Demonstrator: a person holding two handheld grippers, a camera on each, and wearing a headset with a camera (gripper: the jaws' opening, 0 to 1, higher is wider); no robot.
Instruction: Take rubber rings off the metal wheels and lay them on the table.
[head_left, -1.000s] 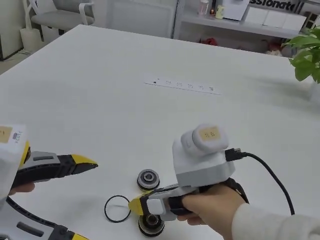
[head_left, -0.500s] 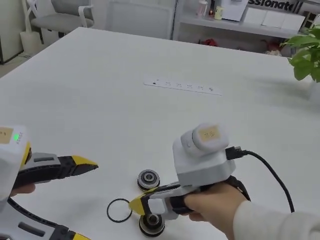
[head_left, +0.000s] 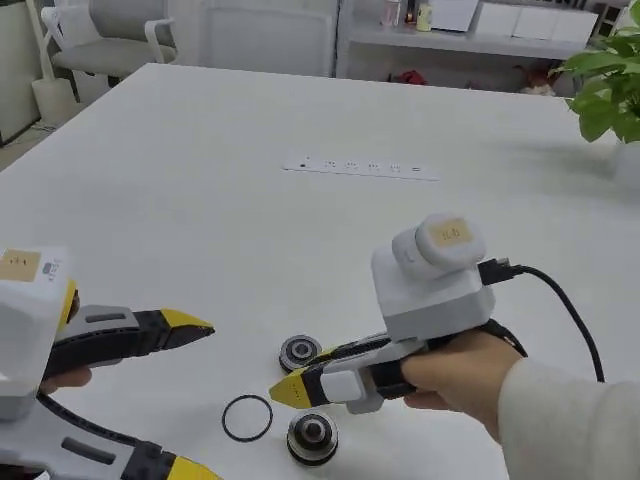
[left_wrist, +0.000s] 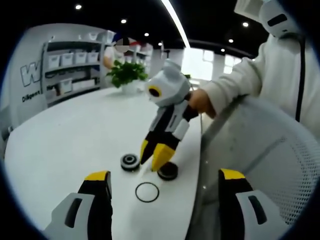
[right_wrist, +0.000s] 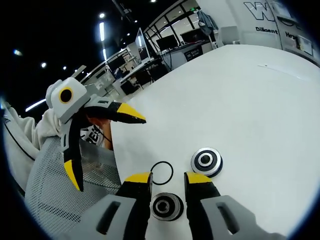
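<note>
Blue wall lettering reads "Diligent". My right tongs, barely parted and empty, have lifted off the dark-rimmed metal wheel. Left tongs gape wide. The thin black rubber ring lies on the white counter, just beside that wheel.

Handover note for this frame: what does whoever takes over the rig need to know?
Left gripper: wide open, empty, left of the parts.
Right gripper: jaws slightly apart, empty, close by the near wheel.
Done: one rubber ring lies flat on the table; far wheel shows a bare silver rim.
To do: near wheel looks dark-rimmed, ring probably on; pull it and lay it down.
</note>
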